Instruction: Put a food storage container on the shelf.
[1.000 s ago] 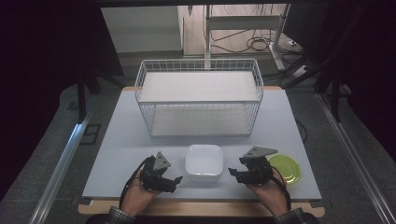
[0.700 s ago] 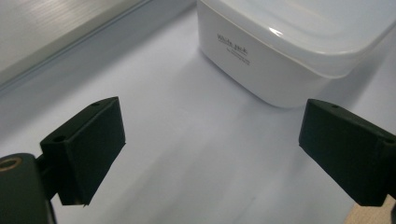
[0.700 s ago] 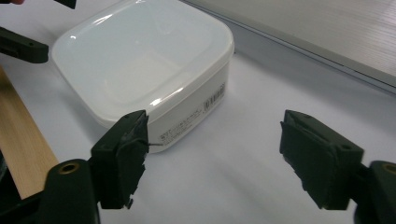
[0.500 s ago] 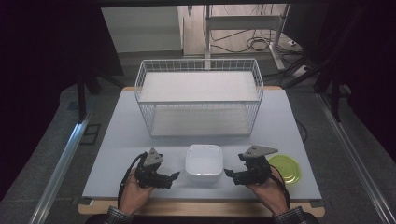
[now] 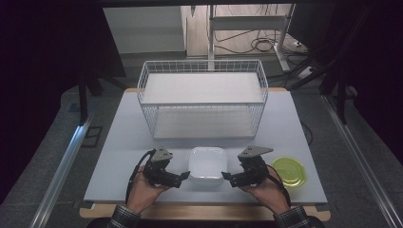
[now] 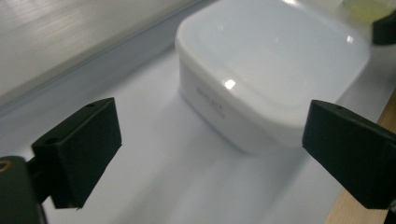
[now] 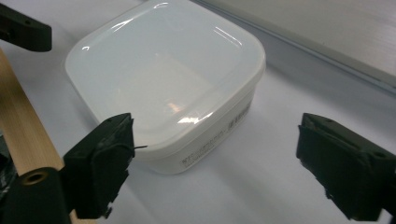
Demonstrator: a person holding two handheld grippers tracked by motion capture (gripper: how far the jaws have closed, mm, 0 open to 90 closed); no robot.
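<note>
Both tongs, left (image 5: 184,175) and right (image 5: 227,176), gape wide, the right's jaws just opened, flanking the white lidded container (image 5: 207,163); an uneven squeeze could skid it off the counter (image 5: 119,142).

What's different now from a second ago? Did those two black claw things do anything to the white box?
Little moved. The right gripper has just been opening its fingers beside the white box; the left gripper widened slightly. Neither grips the box. Both hands kept their places, and the box, the wire basket and the green lid stayed put.
</note>
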